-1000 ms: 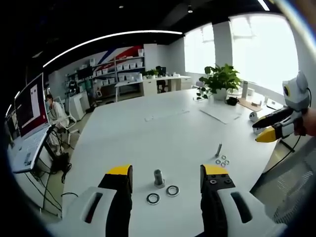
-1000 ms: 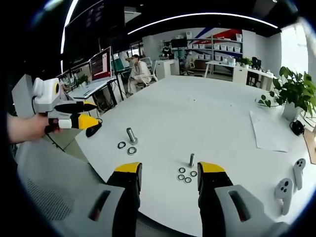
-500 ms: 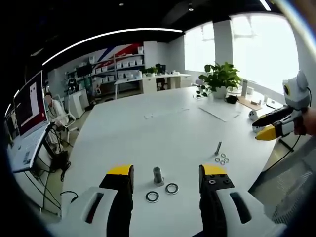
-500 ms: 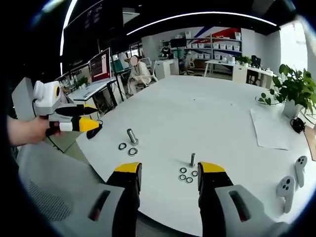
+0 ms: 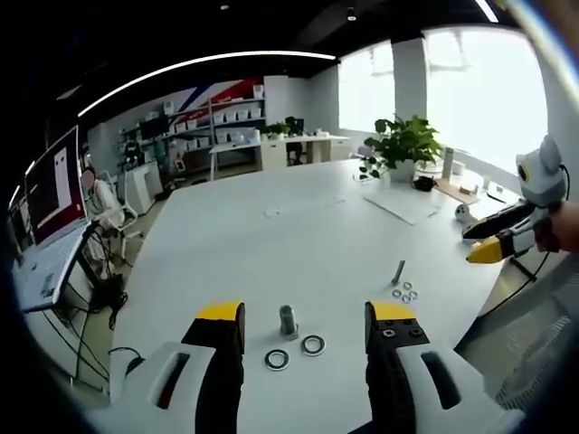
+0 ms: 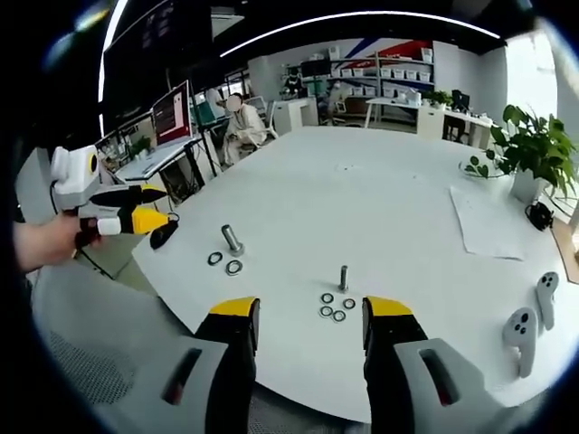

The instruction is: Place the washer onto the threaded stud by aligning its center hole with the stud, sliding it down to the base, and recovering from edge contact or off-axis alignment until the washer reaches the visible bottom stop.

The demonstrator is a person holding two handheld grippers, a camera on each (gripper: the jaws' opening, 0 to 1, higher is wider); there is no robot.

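The white worktop (image 5: 271,244) carries everything, and no writing on any item is legible. In the left gripper view the left gripper (image 5: 304,318) hovers over the near edge with fingers (image 5: 220,321) spread and empty. Just beyond them stands a thick stud (image 5: 289,321) upright, with two large washers (image 5: 294,352) lying flat beside its base, on the near side. Right of that stud, well apart, a thin stud (image 5: 399,271) stands with small washers (image 5: 404,294) clustered at its foot. In the right gripper view the right gripper (image 6: 310,315) hangs near the thin stud (image 6: 344,277), its fingers (image 6: 389,316) released, holding nothing.
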